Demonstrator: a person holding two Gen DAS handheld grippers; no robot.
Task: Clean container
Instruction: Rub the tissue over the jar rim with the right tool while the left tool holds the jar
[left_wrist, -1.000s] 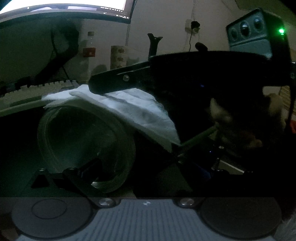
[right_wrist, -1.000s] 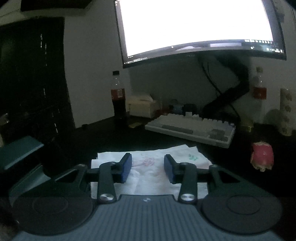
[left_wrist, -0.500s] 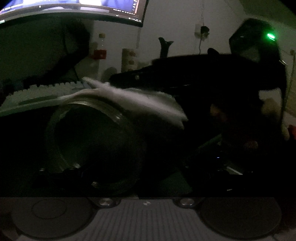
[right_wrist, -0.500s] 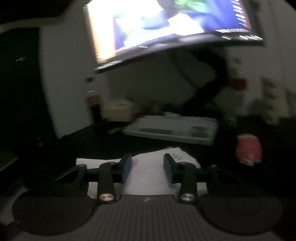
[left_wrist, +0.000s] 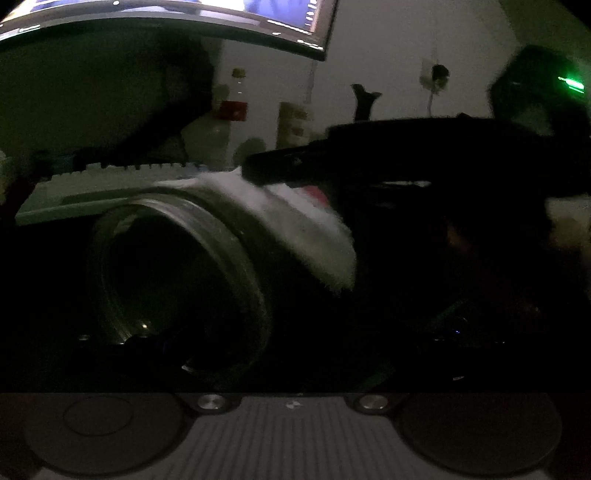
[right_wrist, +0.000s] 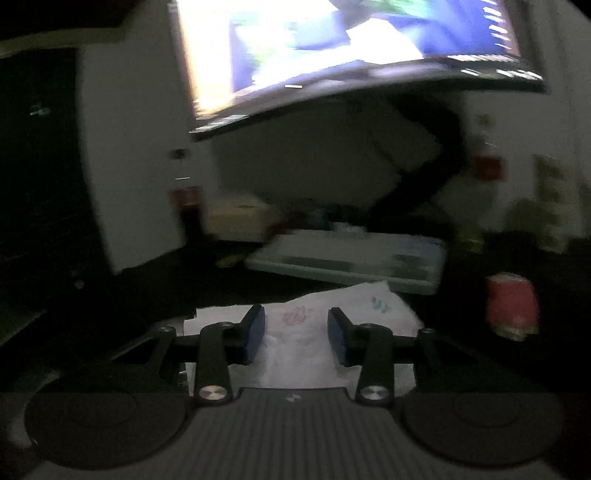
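Note:
A clear round container (left_wrist: 177, 273) lies on its side in the left wrist view, its mouth facing the camera, held up close by my left gripper (left_wrist: 173, 343), whose fingers are lost in the dark. A white tissue (left_wrist: 306, 236) is draped over the container's upper right side. My right gripper (left_wrist: 280, 170) reaches in from the right and presses on the tissue. In the right wrist view the right gripper (right_wrist: 296, 334) has its blue pads apart with the tissue (right_wrist: 317, 336) under and between them.
A pale keyboard (right_wrist: 351, 258) lies on the dark desk behind, under a lit curved monitor (right_wrist: 351, 48). A red crumpled object (right_wrist: 511, 306) sits at the right. Cola bottles (left_wrist: 234, 107) and a patterned roll (left_wrist: 293, 123) stand by the wall.
The container has turned and come closer to the left camera. The tissue and right gripper have slid right along the container's top. The right view has tilted and blurred.

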